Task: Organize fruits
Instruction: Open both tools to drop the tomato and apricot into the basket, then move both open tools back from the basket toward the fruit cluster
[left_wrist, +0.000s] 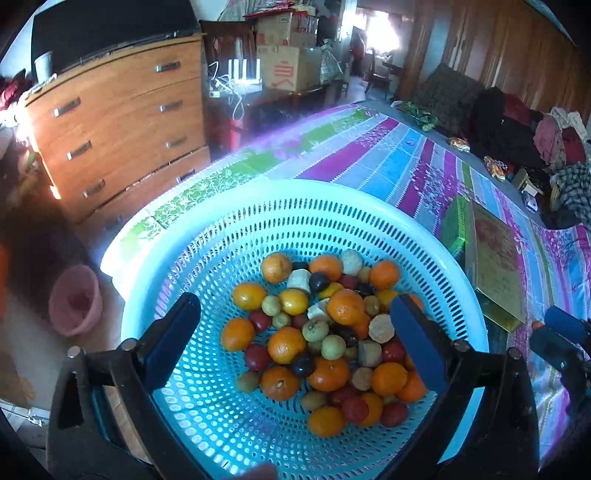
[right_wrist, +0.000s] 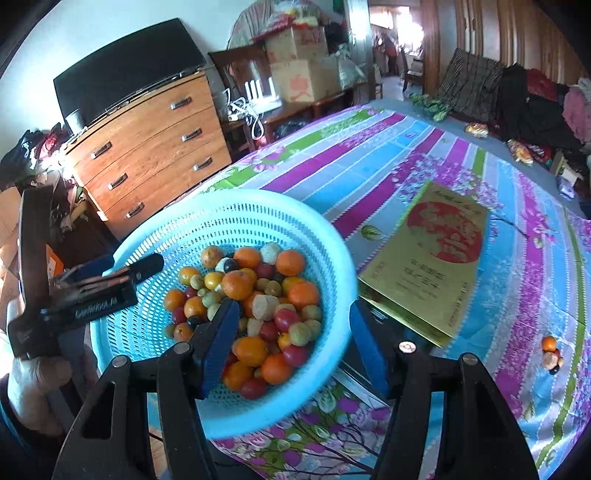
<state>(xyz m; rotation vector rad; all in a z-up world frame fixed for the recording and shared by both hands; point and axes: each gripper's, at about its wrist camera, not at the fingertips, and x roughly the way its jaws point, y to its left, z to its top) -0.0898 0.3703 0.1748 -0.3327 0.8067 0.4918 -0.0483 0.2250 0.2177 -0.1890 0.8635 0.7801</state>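
Observation:
A light-blue perforated basket (left_wrist: 332, 206) (right_wrist: 332, 236) sits at the table's near-left corner. It holds a heap of fruits (left_wrist: 325, 332) (right_wrist: 251, 295): oranges, small red, green and dark ones, and pale cut pieces. My left gripper (left_wrist: 295, 332) stands wide open above the heap with nothing between its fingers; in the right wrist view the left gripper (right_wrist: 123, 265) sits at the basket's left rim, held by a hand. My right gripper (right_wrist: 291, 343) is open astride the basket's right rim, one finger over the fruit, one outside; the pads do not press it. The right gripper (left_wrist: 557, 332) shows at the picture's right edge.
A gold box with a red disc (right_wrist: 432, 258) (left_wrist: 495, 273) lies right of the basket, a green box (left_wrist: 456, 225) behind it. A few loose fruits (right_wrist: 550, 352) lie far right on the striped floral tablecloth (right_wrist: 369, 173). A wooden dresser (left_wrist: 118, 125) stands left, a pink basket (left_wrist: 74, 299) on the floor.

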